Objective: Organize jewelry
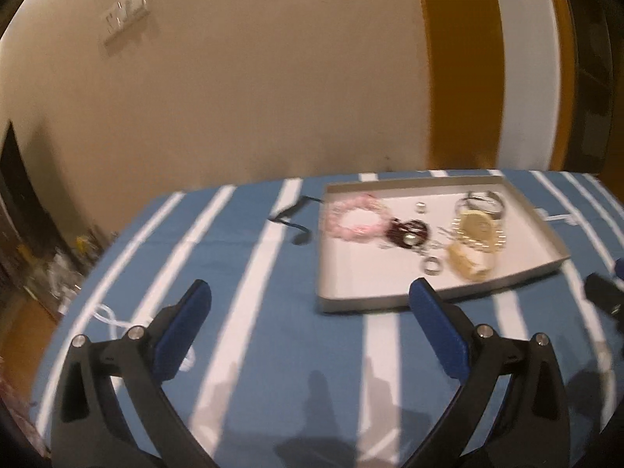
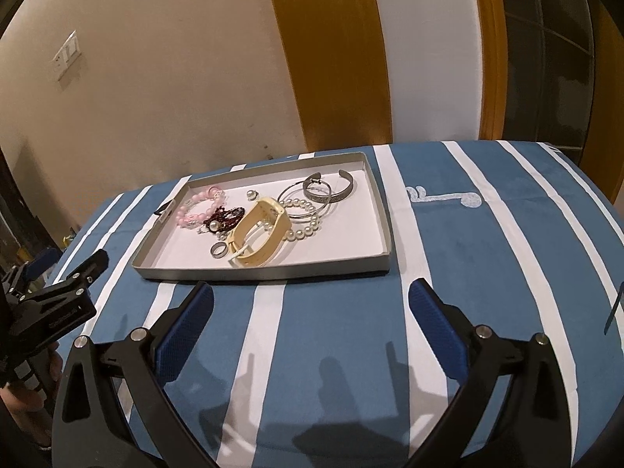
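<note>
A shallow grey tray [image 2: 269, 273] [image 1: 358, 306] sits on a blue and white striped cloth. In it lie a pink bead bracelet [image 2: 195, 208] [image 1: 353, 216], a dark red bead bracelet [image 2: 226, 218] [image 1: 405, 232], a cream watch band [image 2: 261, 238] [image 1: 470, 263], pearls [image 2: 306, 230], hoop bangles [image 2: 308, 199], a silver cuff [image 2: 335, 191] and a ring [image 2: 219, 250] [image 1: 432, 265]. A dark item [image 1: 292, 218] lies on the cloth left of the tray. My left gripper [image 1: 308, 312] is open and empty, near the tray's front left corner. My right gripper [image 2: 312, 304] is open and empty, just in front of the tray.
The table stands against a beige wall with a switch plate [image 1: 126, 11]. White embroidery [image 2: 444, 197] marks the cloth right of the tray. The left gripper's body [image 2: 50, 308] shows at the left edge of the right wrist view. Clutter [image 1: 58, 265] lies on the floor left of the table.
</note>
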Demonstrator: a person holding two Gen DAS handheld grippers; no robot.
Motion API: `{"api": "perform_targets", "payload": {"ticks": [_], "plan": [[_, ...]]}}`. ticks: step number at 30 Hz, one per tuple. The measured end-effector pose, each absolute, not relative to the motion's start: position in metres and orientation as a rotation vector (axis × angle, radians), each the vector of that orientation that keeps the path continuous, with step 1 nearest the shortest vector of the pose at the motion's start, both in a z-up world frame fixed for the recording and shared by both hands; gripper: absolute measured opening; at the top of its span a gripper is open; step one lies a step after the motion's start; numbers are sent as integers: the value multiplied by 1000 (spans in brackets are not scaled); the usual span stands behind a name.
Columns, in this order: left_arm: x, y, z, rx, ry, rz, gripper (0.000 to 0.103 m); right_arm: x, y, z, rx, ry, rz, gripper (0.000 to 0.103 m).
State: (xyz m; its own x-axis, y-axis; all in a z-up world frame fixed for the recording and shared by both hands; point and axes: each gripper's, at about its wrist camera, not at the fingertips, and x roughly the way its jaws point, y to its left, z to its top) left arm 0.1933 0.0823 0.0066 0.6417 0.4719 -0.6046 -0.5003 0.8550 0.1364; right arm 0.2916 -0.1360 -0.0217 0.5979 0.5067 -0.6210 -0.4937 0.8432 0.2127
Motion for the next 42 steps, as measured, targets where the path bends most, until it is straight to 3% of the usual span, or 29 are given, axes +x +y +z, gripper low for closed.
{"api": "perform_targets", "payload": {"ticks": [42], "plan": [[185, 73, 14, -150, 698, 419, 101, 271, -116, -9, -51, 706, 631, 102]]}}
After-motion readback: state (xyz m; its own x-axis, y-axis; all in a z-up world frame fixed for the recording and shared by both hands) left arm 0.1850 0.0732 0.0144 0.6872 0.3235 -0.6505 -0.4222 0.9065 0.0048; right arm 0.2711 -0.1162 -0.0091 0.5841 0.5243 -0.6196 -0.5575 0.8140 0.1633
